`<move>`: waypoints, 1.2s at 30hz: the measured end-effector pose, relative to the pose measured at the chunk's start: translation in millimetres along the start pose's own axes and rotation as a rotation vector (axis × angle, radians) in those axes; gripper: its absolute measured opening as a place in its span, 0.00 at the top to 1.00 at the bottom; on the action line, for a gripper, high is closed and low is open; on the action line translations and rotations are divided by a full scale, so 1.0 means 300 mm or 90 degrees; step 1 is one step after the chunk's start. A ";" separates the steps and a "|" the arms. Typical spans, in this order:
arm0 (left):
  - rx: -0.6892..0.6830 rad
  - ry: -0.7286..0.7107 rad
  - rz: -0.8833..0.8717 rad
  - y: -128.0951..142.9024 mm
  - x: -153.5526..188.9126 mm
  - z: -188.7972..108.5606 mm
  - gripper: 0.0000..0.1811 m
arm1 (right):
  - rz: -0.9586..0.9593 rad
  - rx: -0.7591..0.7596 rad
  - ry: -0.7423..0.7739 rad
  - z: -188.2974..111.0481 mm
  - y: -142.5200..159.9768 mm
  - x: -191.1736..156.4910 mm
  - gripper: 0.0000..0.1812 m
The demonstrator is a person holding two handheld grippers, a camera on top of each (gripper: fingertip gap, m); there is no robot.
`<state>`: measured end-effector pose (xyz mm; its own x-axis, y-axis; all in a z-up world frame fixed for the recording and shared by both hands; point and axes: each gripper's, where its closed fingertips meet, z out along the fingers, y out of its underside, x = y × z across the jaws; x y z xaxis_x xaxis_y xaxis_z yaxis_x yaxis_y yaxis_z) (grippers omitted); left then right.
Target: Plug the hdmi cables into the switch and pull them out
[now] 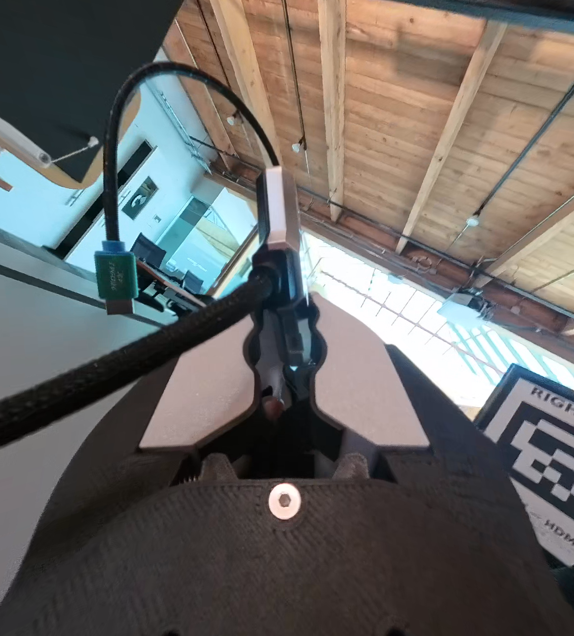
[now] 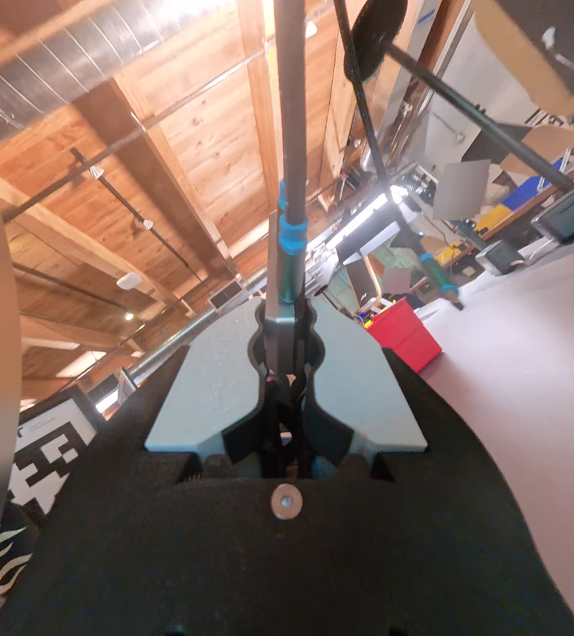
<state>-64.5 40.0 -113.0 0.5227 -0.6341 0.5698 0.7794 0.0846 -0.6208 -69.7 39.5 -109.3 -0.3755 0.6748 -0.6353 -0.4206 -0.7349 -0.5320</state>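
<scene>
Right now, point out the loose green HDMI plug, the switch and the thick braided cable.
loose green HDMI plug point(image 1: 116, 274): left wrist view, on its green shell.
switch point(image 1: 280, 203): left wrist view, on its silver side face.
thick braided cable point(image 1: 113, 359): left wrist view, mid-run of the braid.

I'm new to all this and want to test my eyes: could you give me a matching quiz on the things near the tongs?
Things:
1. green plug
2. silver switch
3. thick braided cable

States:
a. clamped in the left tongs
b. plugged into the switch
c. dangling free on a thin cable

Pairs: 1-c, 2-a, 3-b.
</scene>
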 end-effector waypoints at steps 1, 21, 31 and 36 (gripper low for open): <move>0.006 0.012 -0.016 -0.009 0.004 -0.006 0.88 | 0.000 -0.011 -0.003 0.005 0.009 -0.003 0.89; 0.013 0.057 -0.142 -0.032 -0.011 -0.024 0.88 | 0.066 -0.013 -0.035 0.000 0.012 -0.003 0.84; -0.036 0.033 -0.001 0.017 0.022 0.003 0.87 | 0.084 0.034 -0.054 -0.013 -0.024 -0.009 0.88; -0.064 0.036 0.016 0.050 0.033 0.012 0.89 | 0.063 0.039 -0.064 -0.011 -0.030 -0.026 0.88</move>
<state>-46.4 37.7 -114.8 0.5197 -0.6752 0.5234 0.7259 0.0259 -0.6873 -60.2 40.7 -101.5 -0.4968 0.6055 -0.6218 -0.4265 -0.7943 -0.4327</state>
